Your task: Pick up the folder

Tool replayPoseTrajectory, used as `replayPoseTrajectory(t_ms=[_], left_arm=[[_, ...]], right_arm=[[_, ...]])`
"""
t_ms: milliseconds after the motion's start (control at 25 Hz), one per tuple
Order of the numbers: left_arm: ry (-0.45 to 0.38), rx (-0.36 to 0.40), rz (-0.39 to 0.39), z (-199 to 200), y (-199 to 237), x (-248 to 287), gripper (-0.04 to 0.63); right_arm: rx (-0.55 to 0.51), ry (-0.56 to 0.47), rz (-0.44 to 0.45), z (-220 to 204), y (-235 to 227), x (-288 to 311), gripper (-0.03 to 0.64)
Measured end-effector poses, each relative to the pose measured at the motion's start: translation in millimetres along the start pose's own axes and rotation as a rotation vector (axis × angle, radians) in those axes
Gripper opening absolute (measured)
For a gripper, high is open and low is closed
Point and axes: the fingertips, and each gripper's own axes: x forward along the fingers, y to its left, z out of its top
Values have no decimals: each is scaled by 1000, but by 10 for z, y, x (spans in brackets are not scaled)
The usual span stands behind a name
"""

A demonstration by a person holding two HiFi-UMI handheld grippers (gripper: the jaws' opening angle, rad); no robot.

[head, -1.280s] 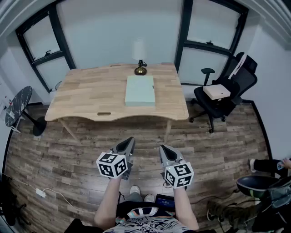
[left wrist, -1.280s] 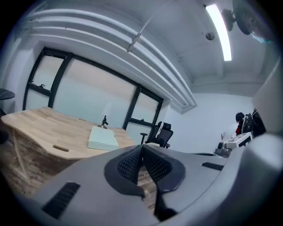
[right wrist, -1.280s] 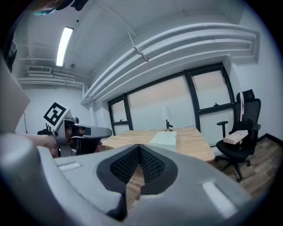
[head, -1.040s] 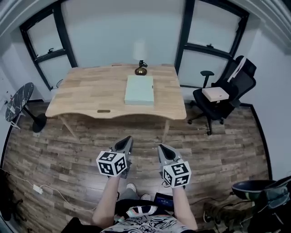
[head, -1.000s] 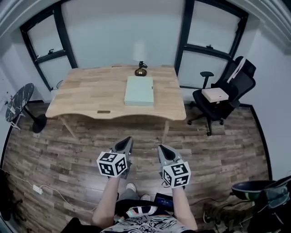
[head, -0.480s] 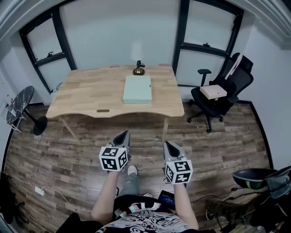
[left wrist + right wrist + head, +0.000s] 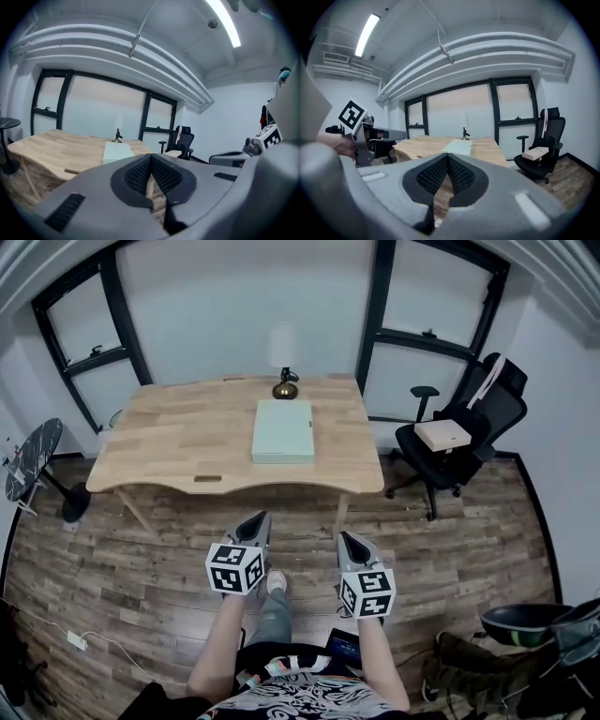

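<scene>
**Stage:** approach, in my judgement; nothing has touched the work yet.

**Task item:** the folder (image 7: pixel 283 430), pale green and closed, lies flat on the wooden bench (image 7: pixel 169 442) in the upper centre of the head view. It sits just below a small lamp (image 7: pixel 285 382) that stands at the bench's far edge.

**Claws:** the left claw (image 7: pixel 254 523) and right claw (image 7: pixel 352 543) sit side by side, low in the centre of that view. They are over the plank floor (image 7: pixel 141 549), well apart from the bench. Both are closed and empty. The left gripper view and the right gripper view each show the jaws pressed together, with the folder (image 7: pixel 118 152) small beyond them.

**Next move, as judged:**
- Close the gap to the bench's near edge.
- Part the jaws.
- Bring a claw level with one folder edge, since a thin, flat item offers little to catch.
</scene>
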Motion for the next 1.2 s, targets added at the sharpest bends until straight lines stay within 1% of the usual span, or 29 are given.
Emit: replayPoseTrajectory(t_ms=[200,320,440,560,640,760,880,960,1080,1200], left_arm=[[-1,-27,20,154,521,628,6],[-4,-66,-9,341,881,1112,6],[15,-74,-33,525,1263,1617,6],[47,-70,-26,645,1673,2101,6],[68,-75,-19,686,1929,2381,6],[78,-106,-23,718,2254,2707,6],[82,-152,-45,710,2475,2952,8],[95,-149,-48,689,2588,3073,8],[126,-114,-42,636,2705,3196,8],[136,-146,-35,594,2789,3263,8]], right_arm=[[9,10,10,154,-244,745,5],[27,21,3,305,-427,1318,3],[39,41,-29,478,-612,1936,5],[42,43,-63,657,-785,2523,5],[22,28,-102,788,-907,2852,5],[14,33,-129,880,-1039,3277,5],[16,84,-96,822,-1049,3621,5],[18,114,-84,773,-1046,3776,5],[38,135,-97,732,-1078,3897,5],[56,128,-129,737,-1137,3934,5]])
